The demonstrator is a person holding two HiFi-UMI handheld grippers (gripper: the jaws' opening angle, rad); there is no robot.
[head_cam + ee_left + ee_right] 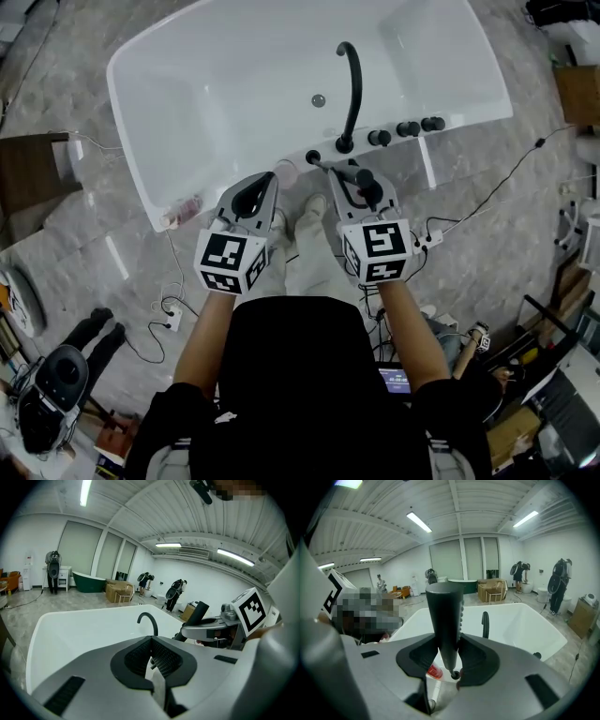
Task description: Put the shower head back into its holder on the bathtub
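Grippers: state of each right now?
Left gripper: jaws closed, empty.
Right gripper: jaws closed on the shower head.

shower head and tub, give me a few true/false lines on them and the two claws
1. The right claw grips the black shower head. True.
2. The shower head lies on the floor of the bathtub. False: the right claw holds it.
3. The left claw holds a bottle. False: nothing is between its jaws.
4. Three black knobs stand beside the curved black spout on the rim. True.
5. The bathtub is green. False: it is white.
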